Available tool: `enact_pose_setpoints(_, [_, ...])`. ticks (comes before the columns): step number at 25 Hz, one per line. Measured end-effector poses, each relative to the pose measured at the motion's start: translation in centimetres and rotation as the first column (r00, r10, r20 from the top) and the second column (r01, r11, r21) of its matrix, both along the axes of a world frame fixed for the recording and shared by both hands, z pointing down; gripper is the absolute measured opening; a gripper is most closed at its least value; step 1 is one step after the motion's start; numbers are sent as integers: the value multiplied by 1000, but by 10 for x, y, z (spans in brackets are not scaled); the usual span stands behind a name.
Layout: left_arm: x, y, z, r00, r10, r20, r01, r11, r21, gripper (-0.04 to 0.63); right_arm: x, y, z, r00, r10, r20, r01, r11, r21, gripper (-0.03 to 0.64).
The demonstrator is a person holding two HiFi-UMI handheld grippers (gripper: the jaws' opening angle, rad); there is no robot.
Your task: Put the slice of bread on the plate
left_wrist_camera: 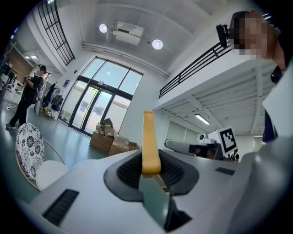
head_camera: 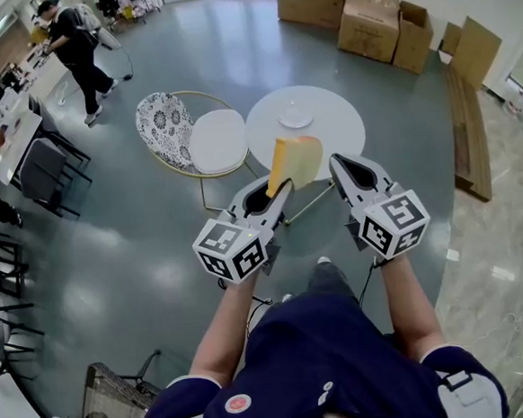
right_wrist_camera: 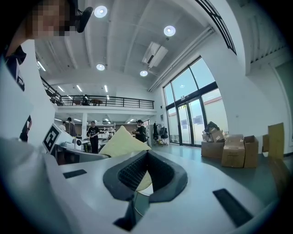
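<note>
Ahead and below: round table (head_camera: 344, 134), bare apart from the plate, with a chair (head_camera: 204, 143) just beside its left edge. Approach from the near side, clear of the chair.

Left gripper (head_camera: 276, 188): clamped on the lower edge of the bread, pointing level. Keep that pinch firm right down to the plate.

Right gripper (head_camera: 333, 162): just right of the slice, jaws together at the tips, nothing in them. Hold it aside, or use it to steady the plate.

Plate (head_camera: 296, 117): small, empty, on the far half of the table.

Bread (head_camera: 295, 161): upright in the air, on the near side of the plate, not yet over it. Carry farther, lower over the plate's middle and tip the slice flat. Release only once resting, never dropped.
</note>
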State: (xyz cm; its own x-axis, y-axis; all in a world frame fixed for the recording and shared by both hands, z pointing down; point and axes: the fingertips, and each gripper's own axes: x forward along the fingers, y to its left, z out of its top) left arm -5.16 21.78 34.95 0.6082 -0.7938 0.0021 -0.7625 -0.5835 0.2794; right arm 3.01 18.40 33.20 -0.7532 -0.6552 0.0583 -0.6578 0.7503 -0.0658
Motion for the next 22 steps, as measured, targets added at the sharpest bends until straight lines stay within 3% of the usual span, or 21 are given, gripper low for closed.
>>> enact_pose_setpoints(12, [-4,-53,12,1000,2,-8,-2,1000,-19,89,-1,-53,15,1000,12,-2,-12,999,-33,5])
enact_pose_setpoints(22, [-8,-146,25,999,-33,-11,32,998,-59,89,-4,-156,23,999,-27,18,28,997,-66,5])
